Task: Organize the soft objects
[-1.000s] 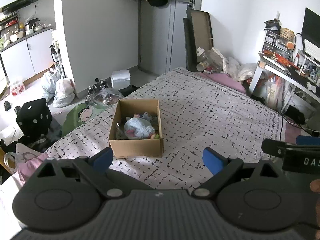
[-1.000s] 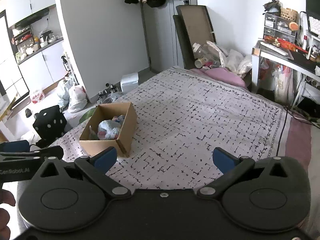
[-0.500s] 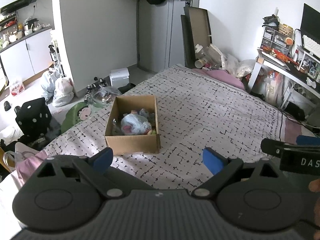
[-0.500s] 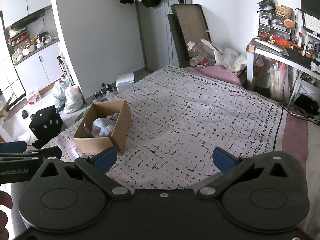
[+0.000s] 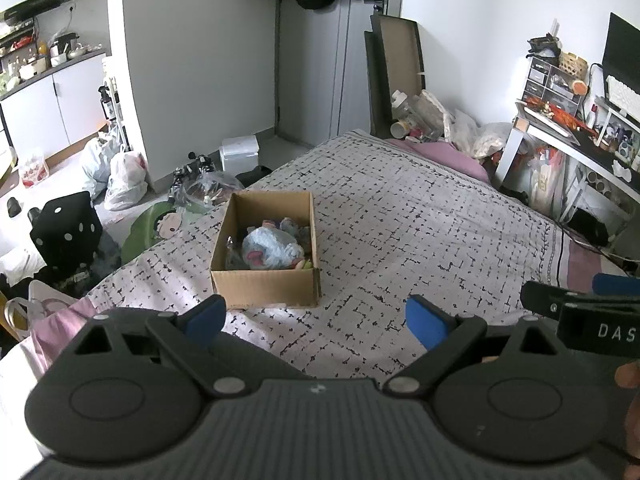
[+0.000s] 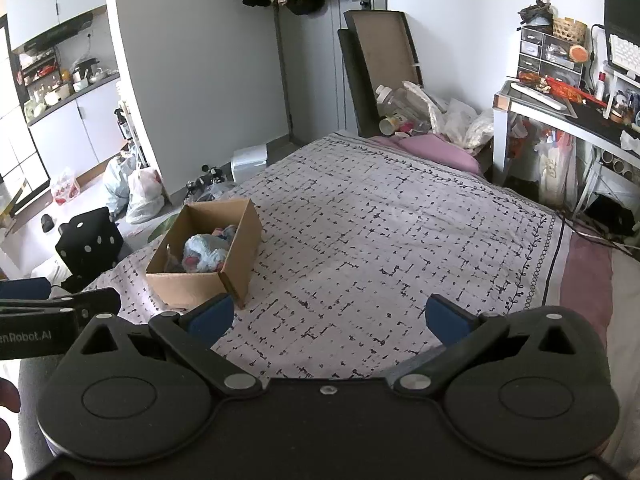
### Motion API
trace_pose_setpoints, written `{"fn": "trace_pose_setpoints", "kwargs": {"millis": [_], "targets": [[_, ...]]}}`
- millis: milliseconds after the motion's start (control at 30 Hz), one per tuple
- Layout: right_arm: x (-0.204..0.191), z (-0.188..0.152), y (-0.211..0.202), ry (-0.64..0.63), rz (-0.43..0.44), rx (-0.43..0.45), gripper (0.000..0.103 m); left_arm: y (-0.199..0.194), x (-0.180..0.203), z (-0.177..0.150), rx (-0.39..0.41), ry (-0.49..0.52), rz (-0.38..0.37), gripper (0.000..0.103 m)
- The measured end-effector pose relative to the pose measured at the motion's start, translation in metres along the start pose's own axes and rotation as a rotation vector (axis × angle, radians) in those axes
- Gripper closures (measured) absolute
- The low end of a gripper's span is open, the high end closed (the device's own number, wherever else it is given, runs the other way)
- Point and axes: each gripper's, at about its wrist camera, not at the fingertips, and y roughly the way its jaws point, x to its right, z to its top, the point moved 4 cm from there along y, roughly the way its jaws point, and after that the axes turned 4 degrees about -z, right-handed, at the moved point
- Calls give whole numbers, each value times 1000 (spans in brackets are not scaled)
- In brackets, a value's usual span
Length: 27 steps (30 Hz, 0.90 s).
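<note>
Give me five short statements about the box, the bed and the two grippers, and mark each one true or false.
1. The cardboard box stands on the bed. True.
2. The box is empty. False: soft toys lie in it, a pale blue plush toy on top.
3. The left gripper is shut on a toy. False: it is open and holds nothing.
4. The right gripper is open. True.
5. The box has a closed lid. False: its top is open.

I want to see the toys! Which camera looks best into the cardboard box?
The left wrist view: it looks down into the cardboard box, showing the blue plush toy. The right wrist view sees it further off, at an angle, its wall hiding some.
</note>
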Motion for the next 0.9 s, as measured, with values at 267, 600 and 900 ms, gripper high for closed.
{"fn": "trace_pose_setpoints", "kwargs": {"millis": [267,600,900], "targets": [[-2,0,-1,-9,-4,6,0,-1,-4,-1,-4,-14,1,7],[-3,-1,-3,-22,-14,8,0,-3,-7,-1,2,-33,-1,7],[-1,-3,-4,-16,-17,6,0,-3,-7,-2,2,-31,-12,7]]}}
